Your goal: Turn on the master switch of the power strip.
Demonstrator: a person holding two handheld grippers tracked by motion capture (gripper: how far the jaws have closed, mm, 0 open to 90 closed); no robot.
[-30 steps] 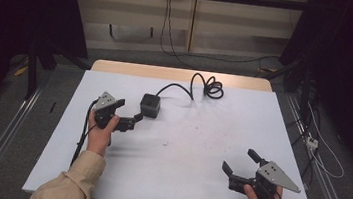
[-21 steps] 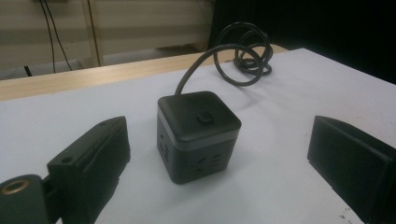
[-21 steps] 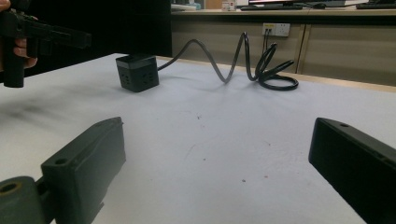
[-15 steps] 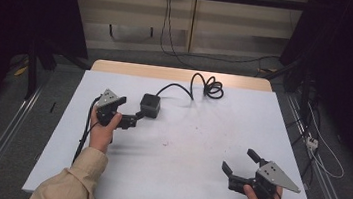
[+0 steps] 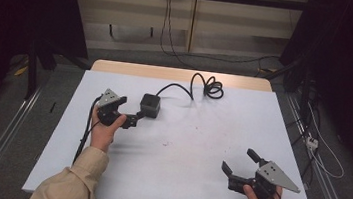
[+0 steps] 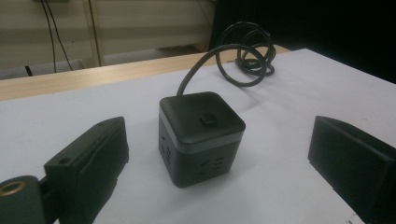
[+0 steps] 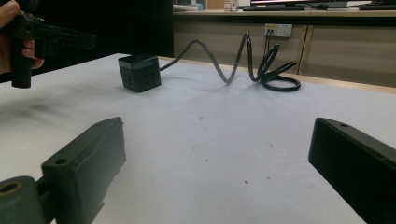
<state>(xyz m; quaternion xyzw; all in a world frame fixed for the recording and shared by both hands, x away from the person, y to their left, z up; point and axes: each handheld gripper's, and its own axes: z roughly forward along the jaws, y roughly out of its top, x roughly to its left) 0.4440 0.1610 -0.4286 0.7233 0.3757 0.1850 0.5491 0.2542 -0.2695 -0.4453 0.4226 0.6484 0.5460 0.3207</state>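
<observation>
From above, the left gripper (image 5: pixel 131 116) sits at about ten o'clock on the white table (image 5: pixel 180 180), jaws spread and pointing at the black power cube (image 5: pixel 149 104), which stands just beyond the tips, not yet between them. Its cord (image 5: pixel 201 84) loops away toward twelve o'clock. Down at five o'clock the right gripper (image 5: pixel 241 165) hovers near the front edge, jaws wide apart, holding nothing, well clear of the cube.

Along the left gripper's own jaws: the cube (image 6: pixel 201 137) is dead centre, upright, button on top, socket slots facing us, a jaw at eight o'clock and one at four o'clock with daylight on both sides. The cord (image 6: pixel 238 58) coils behind at one o'clock.

From the right gripper, the cube (image 7: pixel 138 72) is far off at eleven o'clock, the coil (image 7: pixel 266 67) at one o'clock.

The risk, I'd say: smooth cube, slick tabletop. Close off-centre and it could skid or twist out. And that stiff springy cord may tug it back or tip it when lifted.
</observation>
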